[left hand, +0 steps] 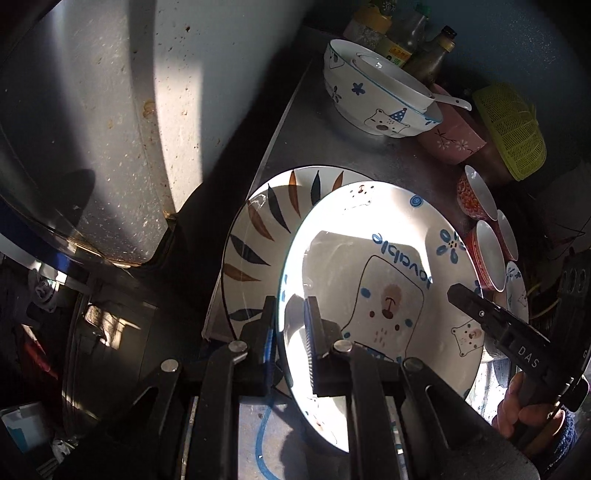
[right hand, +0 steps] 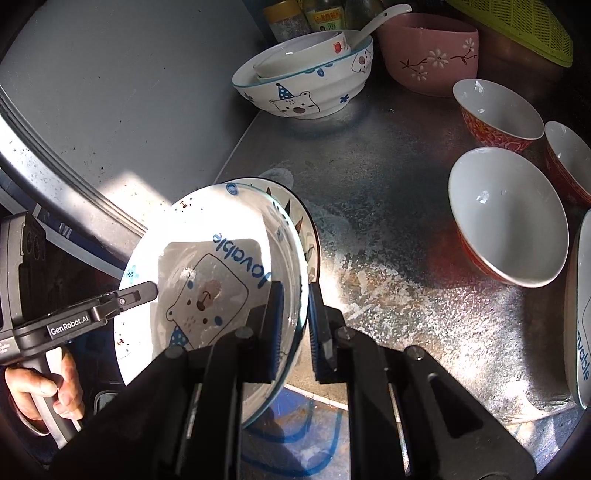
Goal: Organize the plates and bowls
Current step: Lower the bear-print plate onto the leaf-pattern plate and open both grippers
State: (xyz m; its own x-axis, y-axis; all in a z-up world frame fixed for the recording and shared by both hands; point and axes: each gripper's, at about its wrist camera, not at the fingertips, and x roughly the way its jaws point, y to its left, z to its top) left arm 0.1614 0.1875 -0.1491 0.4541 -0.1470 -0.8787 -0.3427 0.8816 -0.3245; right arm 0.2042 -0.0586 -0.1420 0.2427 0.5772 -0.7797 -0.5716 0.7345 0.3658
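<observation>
A white bear plate marked "lovable" (left hand: pixel 373 273) is held tilted over a leaf-pattern plate (left hand: pixel 258 236) that lies on the metal counter (left hand: pixel 369 158). My left gripper (left hand: pixel 291 325) is shut on the bear plate's left rim. My right gripper (right hand: pixel 297 317) is shut on its right rim (right hand: pixel 291 266). The right gripper's finger also shows in the left wrist view (left hand: pixel 476 306), and the left gripper in the right wrist view (right hand: pixel 144 291). The leaf plate peeks out behind the bear plate (right hand: pixel 299 221).
A bear-print bowl (right hand: pixel 306 88) holding a smaller bowl and a spoon stands at the back, a pink bowl (right hand: pixel 428 51) beside it. Three red bowls (right hand: pixel 506 218) and another "lovable" plate (right hand: pixel 583 314) are at the right. Bottles (right hand: pixel 295 14) and a green basket (right hand: pixel 517 29) stand behind.
</observation>
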